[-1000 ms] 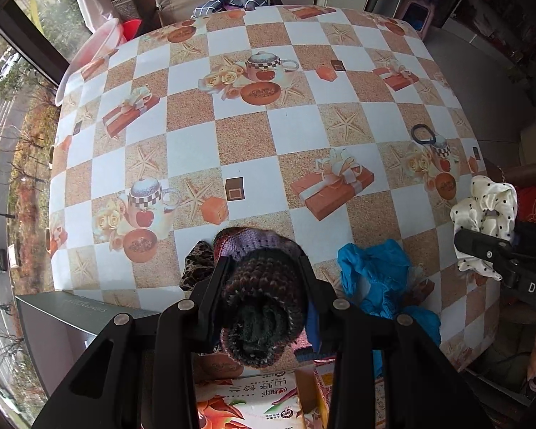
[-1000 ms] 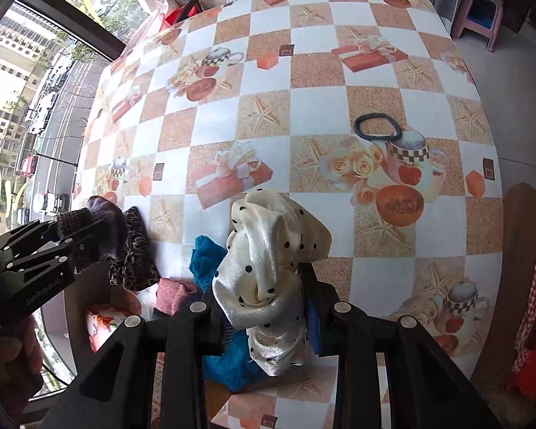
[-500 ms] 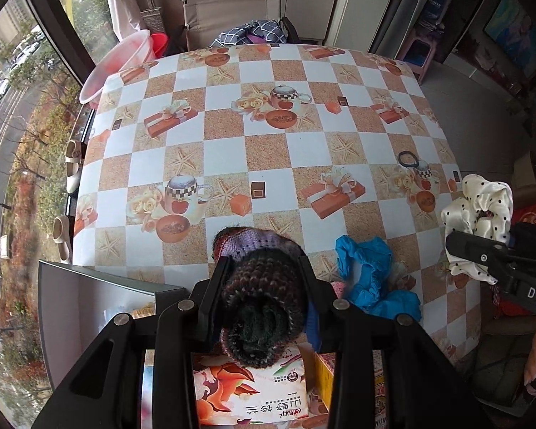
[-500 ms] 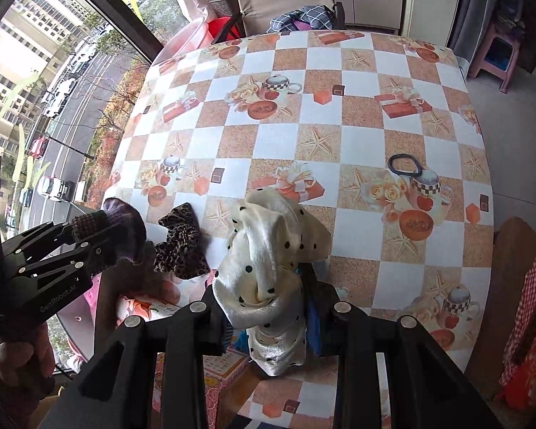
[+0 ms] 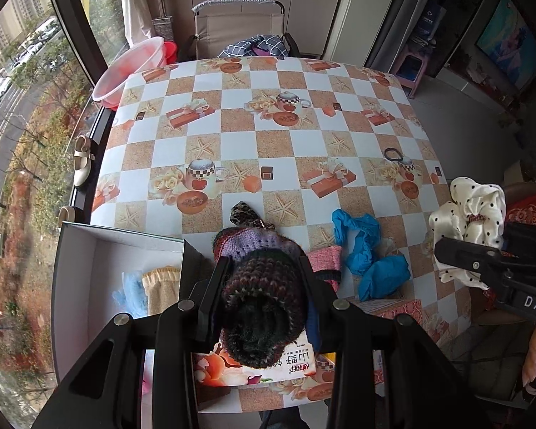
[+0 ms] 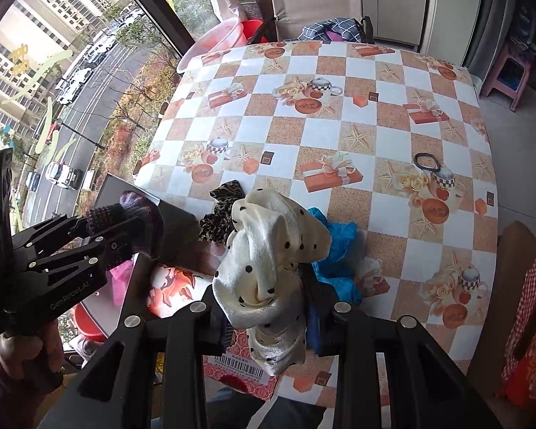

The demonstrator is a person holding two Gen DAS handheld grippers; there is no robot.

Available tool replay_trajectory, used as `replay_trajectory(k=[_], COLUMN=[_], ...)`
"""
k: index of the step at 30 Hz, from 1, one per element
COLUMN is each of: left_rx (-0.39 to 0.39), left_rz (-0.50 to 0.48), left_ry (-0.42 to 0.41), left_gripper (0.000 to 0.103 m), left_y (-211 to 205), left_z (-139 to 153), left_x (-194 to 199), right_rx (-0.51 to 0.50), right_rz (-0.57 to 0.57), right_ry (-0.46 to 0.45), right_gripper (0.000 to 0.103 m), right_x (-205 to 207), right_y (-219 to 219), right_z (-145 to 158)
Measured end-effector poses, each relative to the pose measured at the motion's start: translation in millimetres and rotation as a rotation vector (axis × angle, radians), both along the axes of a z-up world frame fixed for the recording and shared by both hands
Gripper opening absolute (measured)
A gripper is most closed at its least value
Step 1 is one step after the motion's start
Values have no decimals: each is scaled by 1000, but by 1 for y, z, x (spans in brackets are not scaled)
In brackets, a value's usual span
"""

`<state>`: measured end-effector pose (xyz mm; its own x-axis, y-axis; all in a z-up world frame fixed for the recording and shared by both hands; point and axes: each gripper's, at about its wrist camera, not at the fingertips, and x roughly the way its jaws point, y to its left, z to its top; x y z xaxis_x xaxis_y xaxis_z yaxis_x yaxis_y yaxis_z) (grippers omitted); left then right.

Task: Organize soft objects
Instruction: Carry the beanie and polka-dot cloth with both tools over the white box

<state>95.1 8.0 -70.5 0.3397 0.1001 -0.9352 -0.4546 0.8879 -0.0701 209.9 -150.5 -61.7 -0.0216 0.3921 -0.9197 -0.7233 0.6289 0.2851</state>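
My left gripper (image 5: 262, 279) is shut on a dark multicoloured knitted piece (image 5: 261, 307), held high above the table's near edge. In the right wrist view the same left gripper (image 6: 132, 221) shows at the left. My right gripper (image 6: 268, 286) is shut on a cream scrunchie with black dots (image 6: 271, 271), also seen in the left wrist view as the cream scrunchie (image 5: 468, 221) at the right. On the table lie a leopard-print scrunchie (image 6: 218, 214), blue cloth (image 5: 368, 257) and a pink knitted piece (image 5: 325, 261). An open box (image 5: 100, 250) at the near left holds a beige and a light blue item.
The checked tablecloth (image 5: 275, 136) carries a black hair tie (image 5: 393, 153) at the right. Printed cartons (image 5: 268, 368) sit at the near edge. A pink basin (image 5: 132, 68) and a folding chair (image 5: 239, 28) stand beyond the far edge. A window runs along the left.
Both grippers have risen and drawn back toward the near edge with their pieces still held. More of the table and the open box at the left have come into view.
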Motion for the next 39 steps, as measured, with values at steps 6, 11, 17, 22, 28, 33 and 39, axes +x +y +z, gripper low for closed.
replay_trajectory(k=[6, 11, 17, 22, 28, 33, 39], left_rx=[-5, -22, -46, -54, -55, -35, -16], left_rz=[-16, -16, -7, -14, -32, -35, -13], left_ry=[3, 8, 21, 26, 31, 19, 11], left_gripper=[40, 40, 40, 40, 40, 40, 40], left_y=[-13, -25, -34, -42, -49, -48, -40], left_z=[-1, -7, -15, -20, -23, -18, -14], left_x=[-31, -57, -83, -98, -109, -117, -135], right_rx=[-9, -26, -47, -58, -63, -45, -27], right_rz=[0, 4, 1, 1, -4, -4, 21], right_ry=[6, 21, 48, 57, 81, 82, 92], right_gripper=[33, 33, 33, 33, 33, 33, 33], right_x=[-31, -60, -89, -108, -130, -145, -159], right_y=[-10, -22, -34, -42, -48, -48, -36], right_z=[2, -3, -13, -17, -25, -24, -25])
